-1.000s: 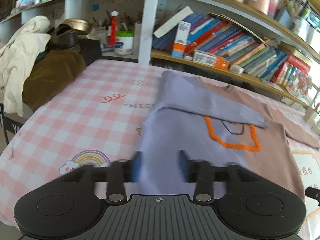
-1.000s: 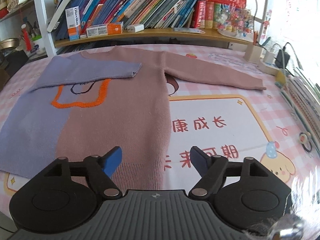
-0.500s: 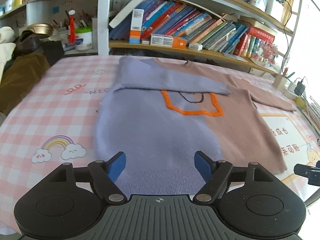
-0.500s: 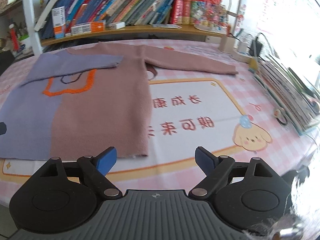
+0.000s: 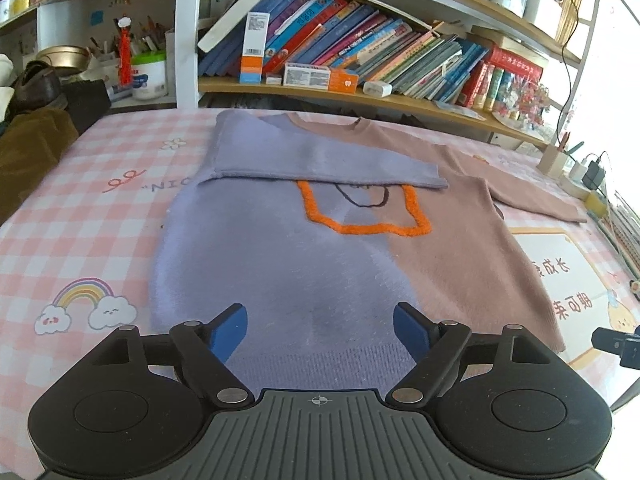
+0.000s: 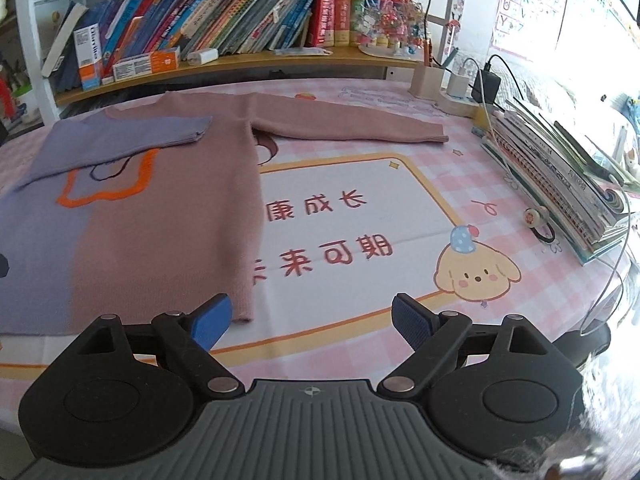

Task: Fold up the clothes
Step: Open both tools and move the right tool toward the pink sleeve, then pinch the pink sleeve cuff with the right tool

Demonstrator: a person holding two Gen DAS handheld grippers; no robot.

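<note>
The left hand-held gripper [image 5: 319, 330] hovered low over the bottom hem of the sweater [image 5: 320, 248], on its lilac half. Its jaws were opening and already stood wide, and the knit lay under the gap, not pinched by the blue pads. The right hand-held gripper [image 6: 311, 320] was also wide, with nothing between its fingers. It looked past the lower pink corner of the sweater onto the bare pink cloth of the worktop [image 6: 360, 216].

The sweater lay flat on the worktop, neck toward the bookshelf [image 5: 360, 92] and hem toward the person. Its lilac sleeve [image 5: 320, 160] was already folded across the chest, above the orange outline [image 5: 360, 220]. The pink sleeve [image 6: 352, 124] was not yet folded. It stretched out sideways, with its long axis running across the worktop and its cuff pointing toward the stack of books [image 6: 560, 168] at the right edge.

In my judgement the next move turned on this sleeve. It lay ahead of the right hand-held gripper, further up the worktop, and well apart from the left one. The right hand was therefore the nearer one to take the cuff and bring it over the body.
</note>
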